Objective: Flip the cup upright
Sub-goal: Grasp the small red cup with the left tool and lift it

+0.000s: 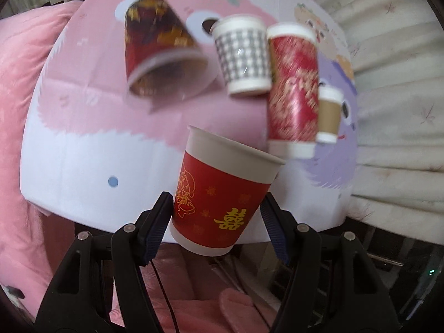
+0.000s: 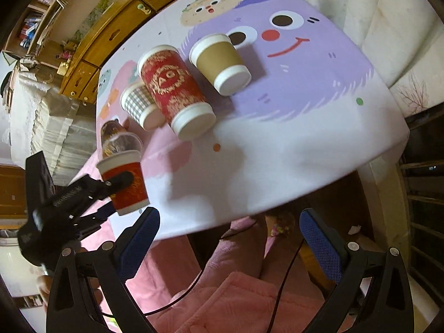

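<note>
The red cup (image 1: 222,199) you're holding is a paper one with a white band at the rim and base, a gold double-happiness character and a little cartoon figure outlined in gold. It's mouth-up but tilted, rim leaning toward the far right, and it hangs over the near edge of the table (image 1: 83,166) rather than sitting on it. Your left gripper (image 1: 217,208) is clamped on it, one blue pad pressing each side of the lower body. From the right wrist view you see the same cup (image 2: 125,186) off at the near left corner, pinched by the left gripper (image 2: 111,191).

Your right gripper (image 2: 229,238) is spread wide with nothing between the pads, hovering off the near edge of the table.

Further back, the other cups all sit upside down: a tall red one with gold pattern (image 2: 174,88), a grey checked cup (image 2: 138,105) just left of it and touching, and a brown kraft cup (image 2: 219,61) to its right. A dark patterned cup (image 1: 158,44) stands at the far left, blurred in the left view.

The tabletop is a glossy cartoon print, pink on the left and a purple fuzzy monster face (image 2: 277,44) on the right, white toward the near edge. Beyond it there's a wooden cabinet with drawers (image 2: 111,27), cream curtains (image 2: 374,14) on the right, and pink fluffy fabric (image 2: 236,299) down below you.
</note>
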### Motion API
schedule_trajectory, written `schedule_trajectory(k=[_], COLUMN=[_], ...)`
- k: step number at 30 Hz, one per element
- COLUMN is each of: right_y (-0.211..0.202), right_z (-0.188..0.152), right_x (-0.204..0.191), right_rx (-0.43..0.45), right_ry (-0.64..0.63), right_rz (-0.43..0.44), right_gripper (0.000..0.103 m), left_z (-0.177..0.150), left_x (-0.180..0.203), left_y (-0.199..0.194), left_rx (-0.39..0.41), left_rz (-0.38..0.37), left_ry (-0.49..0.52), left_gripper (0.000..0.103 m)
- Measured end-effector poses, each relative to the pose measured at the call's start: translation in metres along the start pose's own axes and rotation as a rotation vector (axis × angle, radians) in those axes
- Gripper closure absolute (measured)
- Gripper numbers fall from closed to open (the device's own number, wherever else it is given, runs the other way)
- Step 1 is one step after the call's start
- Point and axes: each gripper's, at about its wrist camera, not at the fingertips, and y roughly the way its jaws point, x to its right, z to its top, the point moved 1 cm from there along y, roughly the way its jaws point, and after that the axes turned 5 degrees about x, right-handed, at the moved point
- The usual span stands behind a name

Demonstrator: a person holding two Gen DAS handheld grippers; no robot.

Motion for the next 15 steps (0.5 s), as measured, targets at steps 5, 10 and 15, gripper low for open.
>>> schedule_trajectory(k=[5,10,15], right_y=[0.006,0.006,0.007], right_z=[-0.001,0.000,0.004], right_x=[0.013,0.031,0.042], right_rx=[-0.039,-0.072,-0.089], right_ry=[0.006,0.031,0.056], right_rz=[-0.038,-0.063,-0.069], right_gripper=[0.000,0.000,0.000], left_z=[-0.024,-0.032,-0.027], left_x=[-0.006,0.000,0.016], left_y=[0.021,0.040,0.055], left_rx=[-0.028,-0.059,-0.082], left_rz=[0.005,-0.001,-0.001], left_ry=[-0.035,-0.044,-0.024], left_gripper=[0.041,0.040,0.040])
